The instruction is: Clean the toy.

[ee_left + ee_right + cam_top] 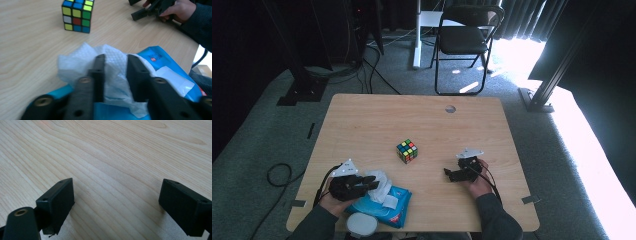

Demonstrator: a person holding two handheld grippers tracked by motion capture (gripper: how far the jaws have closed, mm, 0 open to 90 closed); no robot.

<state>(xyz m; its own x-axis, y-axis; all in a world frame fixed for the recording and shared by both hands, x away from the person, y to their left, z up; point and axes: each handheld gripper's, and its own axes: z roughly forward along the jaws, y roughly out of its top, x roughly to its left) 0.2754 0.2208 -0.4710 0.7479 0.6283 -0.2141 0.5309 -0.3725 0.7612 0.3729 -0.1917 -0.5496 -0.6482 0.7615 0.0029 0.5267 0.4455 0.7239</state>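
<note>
Pulling a wipe (110, 62) from the blue pack (384, 207) near the table's front-left w/ my left gripper (115, 61): jaws part-open around it, not pinching. Should close low on the tuft, lift straight. Right gripper (116, 192) idle, wide open.

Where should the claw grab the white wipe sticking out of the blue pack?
Probably the crumpled peak of the wipe, coming down from above with one jaw on each side. It stands up loose above the wipes pack, so a pinch there likely catches the tissue alone.
</note>
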